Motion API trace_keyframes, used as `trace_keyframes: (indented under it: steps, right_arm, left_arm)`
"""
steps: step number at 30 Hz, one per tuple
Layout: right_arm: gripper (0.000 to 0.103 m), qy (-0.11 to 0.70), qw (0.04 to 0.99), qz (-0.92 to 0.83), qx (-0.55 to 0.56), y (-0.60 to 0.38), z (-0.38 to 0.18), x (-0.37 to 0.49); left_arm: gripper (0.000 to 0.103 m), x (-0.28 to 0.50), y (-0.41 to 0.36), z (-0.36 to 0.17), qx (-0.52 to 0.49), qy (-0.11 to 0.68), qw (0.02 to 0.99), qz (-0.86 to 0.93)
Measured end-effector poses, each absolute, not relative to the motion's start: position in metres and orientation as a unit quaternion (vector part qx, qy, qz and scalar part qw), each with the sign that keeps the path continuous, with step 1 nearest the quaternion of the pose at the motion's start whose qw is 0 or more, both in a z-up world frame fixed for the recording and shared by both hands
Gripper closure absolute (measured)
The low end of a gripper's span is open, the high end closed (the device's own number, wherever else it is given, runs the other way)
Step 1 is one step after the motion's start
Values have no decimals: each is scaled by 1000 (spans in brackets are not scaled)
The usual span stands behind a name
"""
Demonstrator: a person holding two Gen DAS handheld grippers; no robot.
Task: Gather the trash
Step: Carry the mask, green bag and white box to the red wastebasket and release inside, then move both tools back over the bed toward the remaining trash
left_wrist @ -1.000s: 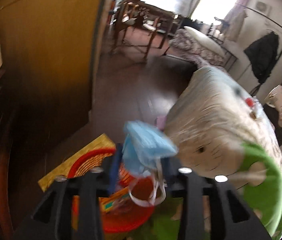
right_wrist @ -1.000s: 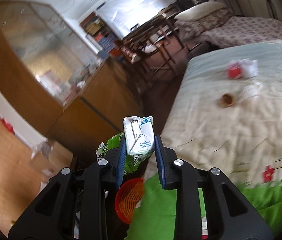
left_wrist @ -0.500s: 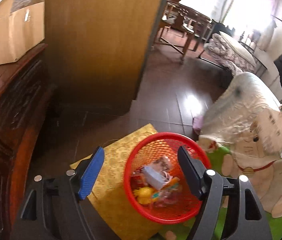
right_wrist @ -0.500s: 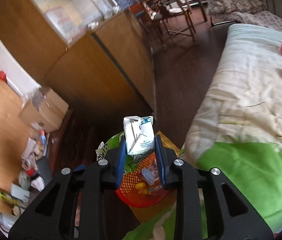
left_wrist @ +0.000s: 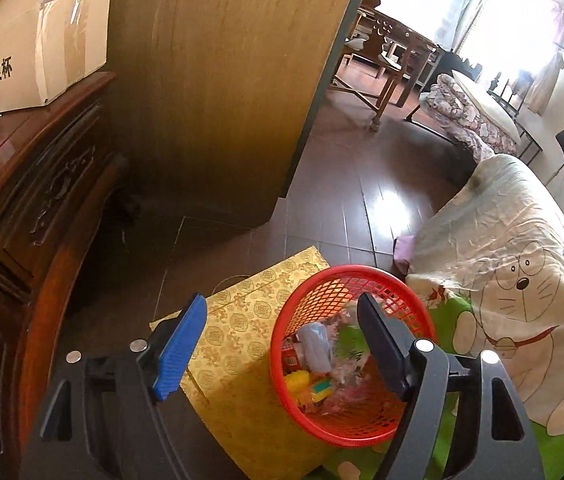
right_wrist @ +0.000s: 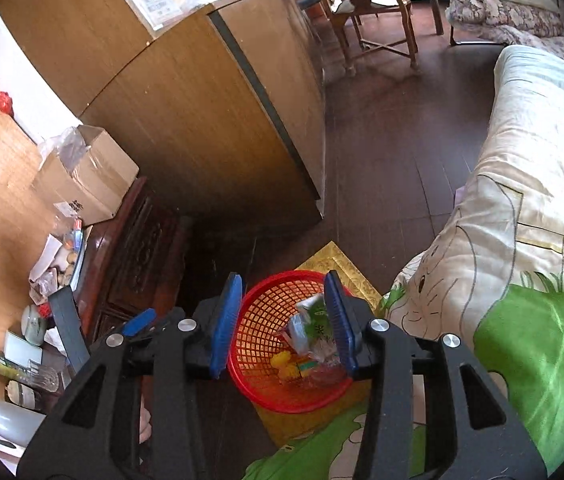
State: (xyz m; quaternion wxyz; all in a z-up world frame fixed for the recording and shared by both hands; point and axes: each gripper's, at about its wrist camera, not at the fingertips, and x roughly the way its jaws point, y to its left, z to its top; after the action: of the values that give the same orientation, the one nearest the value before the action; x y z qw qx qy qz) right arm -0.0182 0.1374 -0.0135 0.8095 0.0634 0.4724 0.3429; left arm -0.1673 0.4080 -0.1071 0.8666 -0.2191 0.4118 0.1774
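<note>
A red mesh trash basket (left_wrist: 396, 426) stands on a yellow patterned box (left_wrist: 237, 344) beside the bed. It holds several pieces of trash, among them a blue face mask (left_wrist: 316, 344) and a white-green carton (right_wrist: 314, 322). My left gripper (left_wrist: 282, 344) is open and empty above the basket's left rim. My right gripper (right_wrist: 284, 326) is open and empty above the same basket (right_wrist: 257, 344). The left gripper's blue fingertip (right_wrist: 139, 320) shows in the right wrist view.
A dark carved wooden cabinet (left_wrist: 21, 216) with a cardboard box (left_wrist: 37, 40) on top stands at the left. A tall wooden cupboard (left_wrist: 217, 80) is behind the basket. A bed with a cartoon quilt (left_wrist: 514, 280) is on the right, dark floor between.
My left gripper opened and dropped the blue mask into the basket. My right gripper swung over the basket, opened and released the carton, which now lies inside.
</note>
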Motion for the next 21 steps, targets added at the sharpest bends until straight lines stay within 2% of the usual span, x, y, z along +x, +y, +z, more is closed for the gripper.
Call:
trace_keyframes:
  steps: [12, 21]
  right_arm:
    - [59, 437, 830, 330, 109, 84, 13, -21]
    - [59, 396, 850, 313, 151, 23, 40, -29]
  left_arm:
    - [27, -163, 378, -66, -182, 395, 886, 162]
    - [25, -153, 322, -9, -122, 364, 914, 133]
